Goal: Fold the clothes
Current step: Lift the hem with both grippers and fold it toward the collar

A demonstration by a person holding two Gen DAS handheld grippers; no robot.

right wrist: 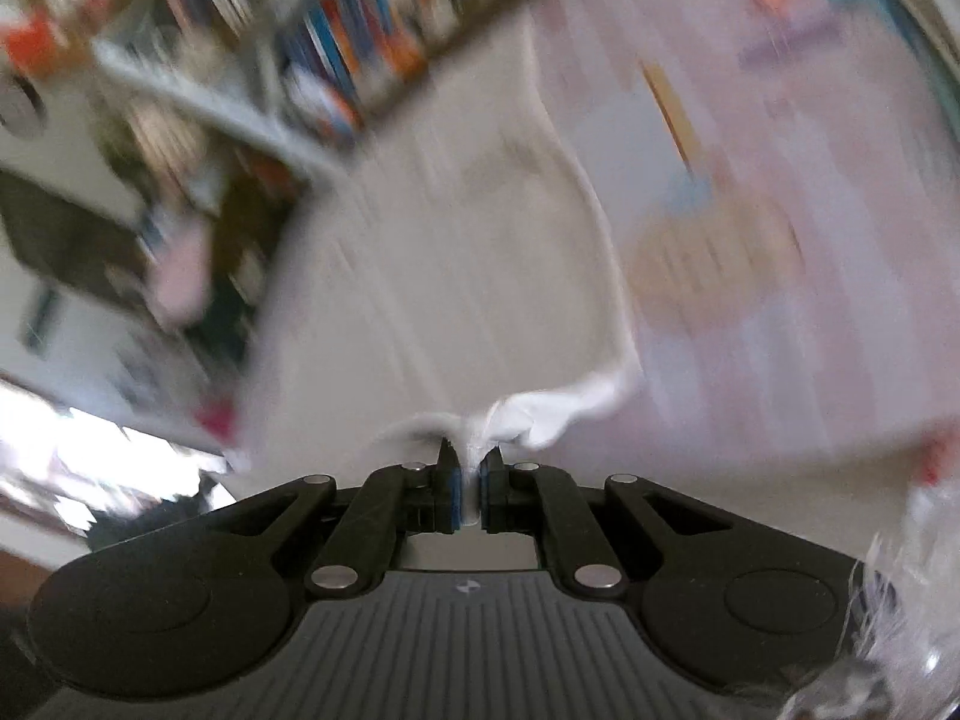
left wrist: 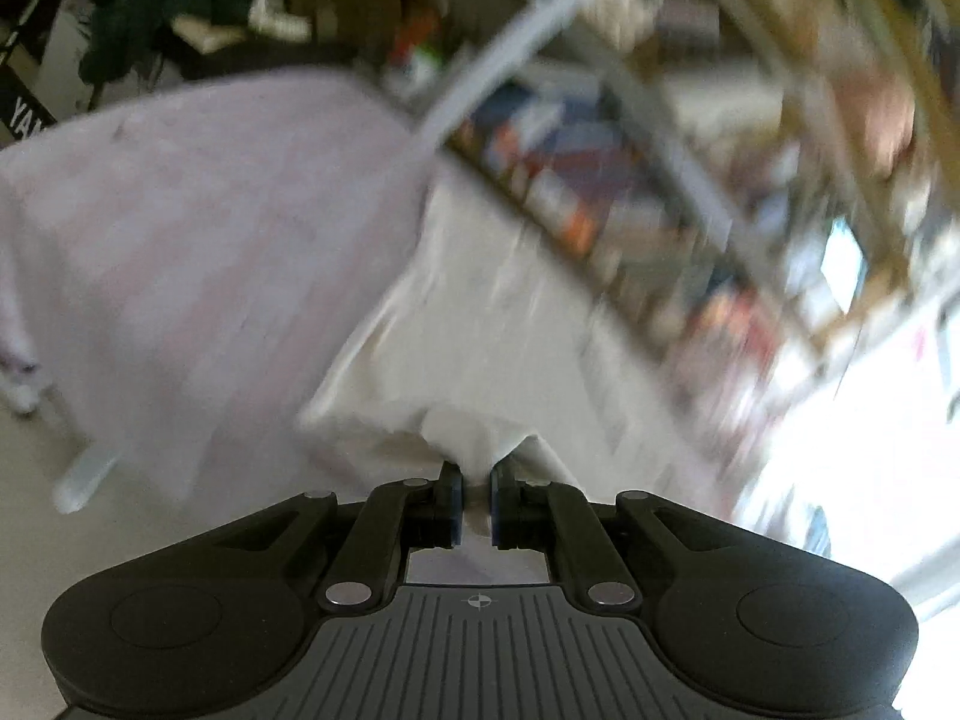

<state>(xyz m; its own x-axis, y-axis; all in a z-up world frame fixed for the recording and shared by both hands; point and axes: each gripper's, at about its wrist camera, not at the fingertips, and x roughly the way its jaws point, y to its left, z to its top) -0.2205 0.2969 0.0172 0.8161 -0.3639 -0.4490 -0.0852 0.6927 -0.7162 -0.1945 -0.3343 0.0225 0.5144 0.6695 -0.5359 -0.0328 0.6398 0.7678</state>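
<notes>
A white garment (left wrist: pixel 480 312) lies spread over a table draped in a pale pink cloth (left wrist: pixel 198 228). My left gripper (left wrist: pixel 476 474) is shut on a bunched corner of that garment, which rises in folds right above its fingertips. In the right wrist view the same white garment (right wrist: pixel 456 264) stretches away from me, and my right gripper (right wrist: pixel 471 459) is shut on another pinched edge of it. Both views are heavily blurred by motion, so the garment's shape and kind are unclear.
A bookshelf (left wrist: pixel 600 180) packed with colourful books (right wrist: pixel 372 42) runs behind the table. A grey bar (left wrist: pixel 510 36) crosses in front of it. The pink-covered table (right wrist: pixel 780 276) carries a printed pattern. A white table leg (left wrist: pixel 84 474) stands on the pale floor at left.
</notes>
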